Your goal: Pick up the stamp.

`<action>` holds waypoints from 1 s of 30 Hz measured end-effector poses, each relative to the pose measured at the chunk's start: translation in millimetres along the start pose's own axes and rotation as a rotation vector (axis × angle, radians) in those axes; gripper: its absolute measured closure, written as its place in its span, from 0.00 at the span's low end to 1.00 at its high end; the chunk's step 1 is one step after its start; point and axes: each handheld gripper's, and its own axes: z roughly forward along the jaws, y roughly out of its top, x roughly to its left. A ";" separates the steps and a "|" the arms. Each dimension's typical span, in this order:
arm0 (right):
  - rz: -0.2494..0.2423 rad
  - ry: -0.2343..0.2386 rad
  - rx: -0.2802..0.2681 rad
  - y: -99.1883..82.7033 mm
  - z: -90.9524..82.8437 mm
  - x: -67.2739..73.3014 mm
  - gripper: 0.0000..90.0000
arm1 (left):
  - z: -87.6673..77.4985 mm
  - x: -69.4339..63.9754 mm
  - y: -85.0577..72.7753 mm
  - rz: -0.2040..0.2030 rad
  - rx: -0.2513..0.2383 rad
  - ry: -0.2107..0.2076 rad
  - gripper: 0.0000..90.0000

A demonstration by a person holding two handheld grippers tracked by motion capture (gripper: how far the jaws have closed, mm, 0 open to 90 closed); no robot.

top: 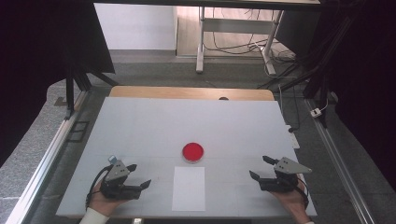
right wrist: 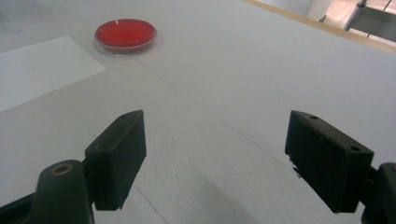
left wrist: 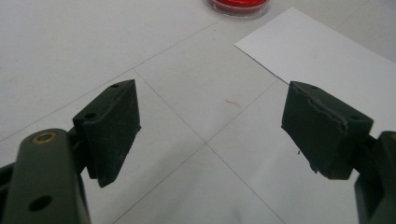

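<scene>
- The left tool (top: pixel 140 175) rests low on the near left part of the desk (top: pixel 140 121), held in a hand (top: pixel 100 201) that comes in from the bottom edge; its jaws stand wide apart with nothing between them, and they point toward the middle of the desk.
- In the left gripper view the left tool's gap frames bare desk with thin pencilled grid lines and a small red mark (left wrist: pixel 232 103); neither pad touches anything.
- The right tool (top: pixel 260 168) sits on the near right part of the desk, mirror to the left one — jaws spread wide, empty, pointing inward and slightly away from the person.
- In the right gripper view the right tool's jaws also stand over bare desk, with nothing clamped.
- Between the two tools, at the near middle of the desk, lies a white sheet of paper (top: pixel 188 188), flat, its long side running away from the person. Both tools are well apart from it, one on each side.
- Just beyond the far edge of the sheet sits a round red dish (top: pixel 193 152) with a clear rim — near the paper, though whether it touches the sheet's edge I cannot tell.
- The dish lies ahead of both tools and inward: up and right of the left tool, up and left of the right tool, with open desk between it and each.
- In the left gripper view the dish (left wrist: pixel 239 6) shows at the top edge, beyond the paper's corner (left wrist: pixel 322 51); in the right gripper view it (right wrist: pixel 125 35) lies at the upper left, past the paper (right wrist: pixel 42 70).
</scene>
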 end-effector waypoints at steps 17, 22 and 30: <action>-0.012 0.006 0.021 -2.0 3.5 2.2 0.25 | -1.2 3.9 -0.9 0.001 -0.007 0.000 0.22; -0.008 0.001 0.016 -1.8 2.7 1.8 0.25 | -1.7 3.7 -1.0 0.001 -0.010 0.003 0.22; -0.015 0.000 0.025 -2.6 3.2 3.8 0.25 | -2.6 0.8 2.4 0.014 -0.013 -0.002 0.22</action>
